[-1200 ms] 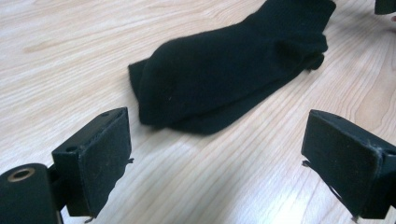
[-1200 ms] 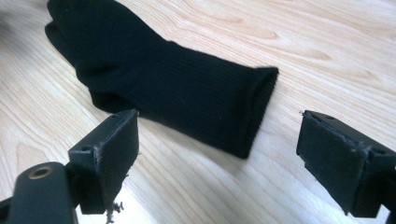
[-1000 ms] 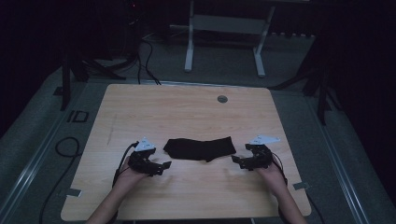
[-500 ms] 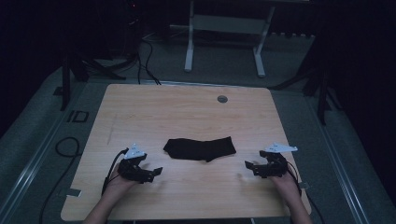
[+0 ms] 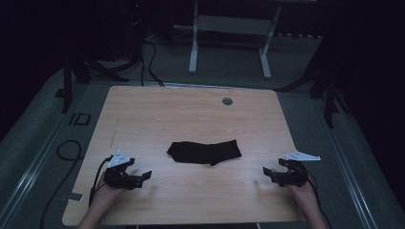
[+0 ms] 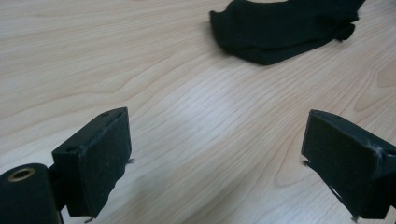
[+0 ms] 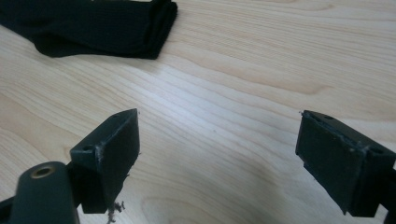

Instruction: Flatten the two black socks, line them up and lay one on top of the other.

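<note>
- Black sock (image 5: 204,152): lies flat near the middle of the wooden table (image 5: 191,114), folded, between the two grippers and well apart from both; no label or writing can be read on it.
- Left gripper (image 5: 143,177): held low at the table's near left corner, jaws spread wide, nothing between them.
- Right gripper (image 5: 270,174): held at the near right edge, jaws likewise spread and empty.
- Floor marking (image 5: 79,119): pale characters beside the table's left edge, reading roughly "ID".
</note>
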The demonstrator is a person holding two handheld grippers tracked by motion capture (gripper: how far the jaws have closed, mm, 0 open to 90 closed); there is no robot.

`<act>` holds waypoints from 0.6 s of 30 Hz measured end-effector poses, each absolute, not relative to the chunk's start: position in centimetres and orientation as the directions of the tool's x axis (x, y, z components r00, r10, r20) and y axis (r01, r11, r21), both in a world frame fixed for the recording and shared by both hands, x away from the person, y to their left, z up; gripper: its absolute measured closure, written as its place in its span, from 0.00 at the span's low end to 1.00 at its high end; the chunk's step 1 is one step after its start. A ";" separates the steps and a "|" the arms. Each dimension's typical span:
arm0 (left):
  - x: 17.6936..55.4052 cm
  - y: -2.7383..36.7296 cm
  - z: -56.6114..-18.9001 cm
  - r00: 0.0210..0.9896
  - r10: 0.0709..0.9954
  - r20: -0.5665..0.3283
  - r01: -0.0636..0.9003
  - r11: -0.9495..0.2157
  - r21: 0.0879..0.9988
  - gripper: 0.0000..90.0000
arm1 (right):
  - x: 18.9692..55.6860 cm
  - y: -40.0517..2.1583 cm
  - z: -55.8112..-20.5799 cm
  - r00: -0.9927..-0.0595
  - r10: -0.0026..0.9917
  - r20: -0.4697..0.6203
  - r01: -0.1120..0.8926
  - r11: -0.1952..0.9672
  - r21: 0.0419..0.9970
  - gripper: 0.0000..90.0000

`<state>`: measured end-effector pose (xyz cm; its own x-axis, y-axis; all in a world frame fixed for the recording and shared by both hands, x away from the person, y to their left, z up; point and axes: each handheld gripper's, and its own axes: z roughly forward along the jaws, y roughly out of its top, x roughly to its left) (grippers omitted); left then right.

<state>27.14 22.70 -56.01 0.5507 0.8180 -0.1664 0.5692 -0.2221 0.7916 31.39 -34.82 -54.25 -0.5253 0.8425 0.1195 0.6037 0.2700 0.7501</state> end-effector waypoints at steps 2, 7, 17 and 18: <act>26.8 23.2 -56.0 0.543 0.821 -0.174 0.571 -0.209 0.794 0.10 | 31.2 -35.2 -54.3 -0.515 0.849 0.114 0.603 0.264 0.753 0.15; 26.1 24.0 -56.1 0.527 0.831 -0.177 0.571 -0.192 0.798 0.10 | 30.9 -36.2 -54.2 -0.482 0.865 0.139 0.607 0.215 0.765 0.15; 25.6 24.7 -56.4 0.512 0.839 -0.183 0.573 -0.175 0.801 0.10 | 30.6 -36.3 -54.6 -0.474 0.872 0.123 0.604 0.220 0.766 0.15; 25.6 24.7 -56.4 0.515 0.838 -0.180 0.571 -0.179 0.801 0.10 | 30.6 -36.3 -54.6 -0.473 0.873 0.122 0.605 0.221 0.765 0.15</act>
